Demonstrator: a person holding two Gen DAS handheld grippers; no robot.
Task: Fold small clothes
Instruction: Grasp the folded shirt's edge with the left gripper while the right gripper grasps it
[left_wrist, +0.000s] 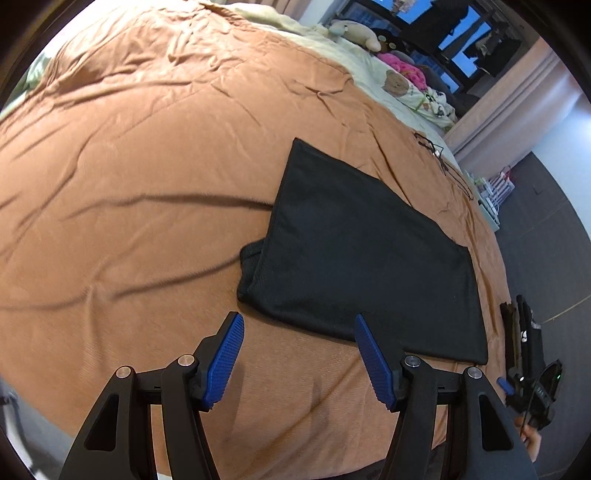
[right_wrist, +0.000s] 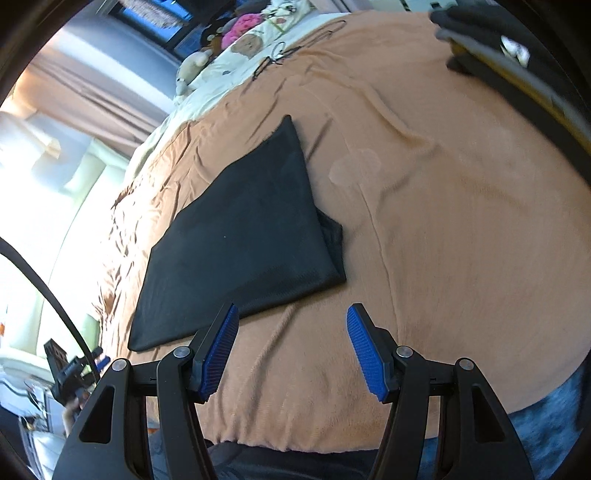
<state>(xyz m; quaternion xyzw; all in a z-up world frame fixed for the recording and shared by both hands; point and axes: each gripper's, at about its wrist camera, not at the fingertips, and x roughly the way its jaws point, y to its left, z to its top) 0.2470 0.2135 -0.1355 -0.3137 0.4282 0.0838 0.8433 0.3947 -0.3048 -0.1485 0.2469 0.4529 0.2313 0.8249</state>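
A black garment (left_wrist: 362, 254) lies folded flat on the orange bedspread (left_wrist: 147, 184), with a small part sticking out at its left side. My left gripper (left_wrist: 299, 354) is open and empty, just in front of the garment's near edge. In the right wrist view the same garment (right_wrist: 240, 243) lies ahead and left. My right gripper (right_wrist: 291, 347) is open and empty, near the garment's near corner. Each gripper shows small at the other view's edge: the right one (left_wrist: 528, 384) and the left one (right_wrist: 74, 373).
Stuffed toys (left_wrist: 354, 31) and a pale printed blanket (left_wrist: 413, 88) lie at the far end of the bed. A thin black cord (left_wrist: 443, 162) lies on the bedspread beyond the garment. Dark objects (right_wrist: 509, 59) sit at the upper right. The bed's near edge (right_wrist: 295, 443) is close.
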